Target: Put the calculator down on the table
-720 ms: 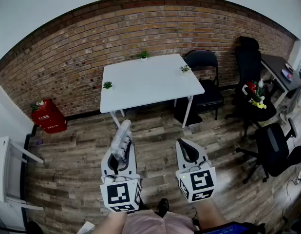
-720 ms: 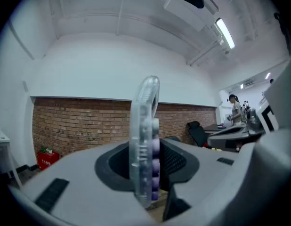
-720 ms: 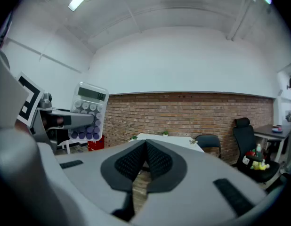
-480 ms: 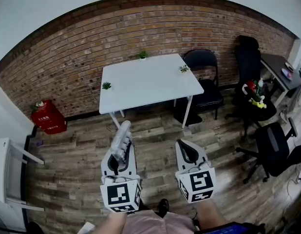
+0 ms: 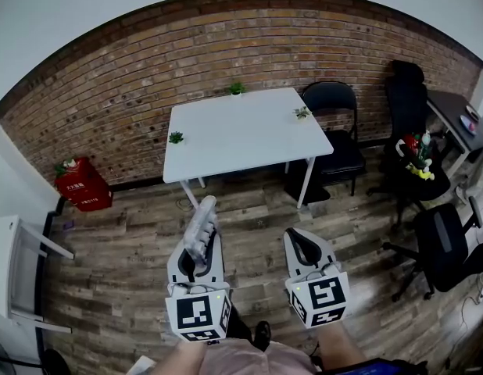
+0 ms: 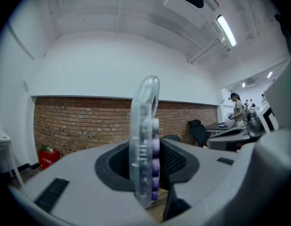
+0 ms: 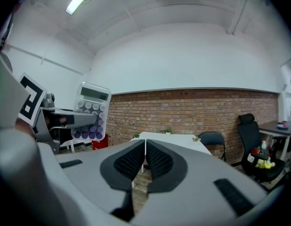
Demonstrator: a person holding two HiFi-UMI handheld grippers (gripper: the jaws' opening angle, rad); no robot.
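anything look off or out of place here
Nothing stands out. The calculator is clamped on edge in the left gripper, well short of the white table, which stands level with three small plants upright. The right gripper is shut and empty.

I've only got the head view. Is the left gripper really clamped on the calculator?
Observer: Yes. In the left gripper view, the left gripper is clamped on both faces of the calculator, which stands upright, edge-on.
Operator: Anything in the right gripper?
Observer: No. The right gripper view shows the right gripper shut, jaws together, nothing between them.
Operator: Which way do the keys face?
Observer: Toward the right gripper; its view shows the display and the purple keys.
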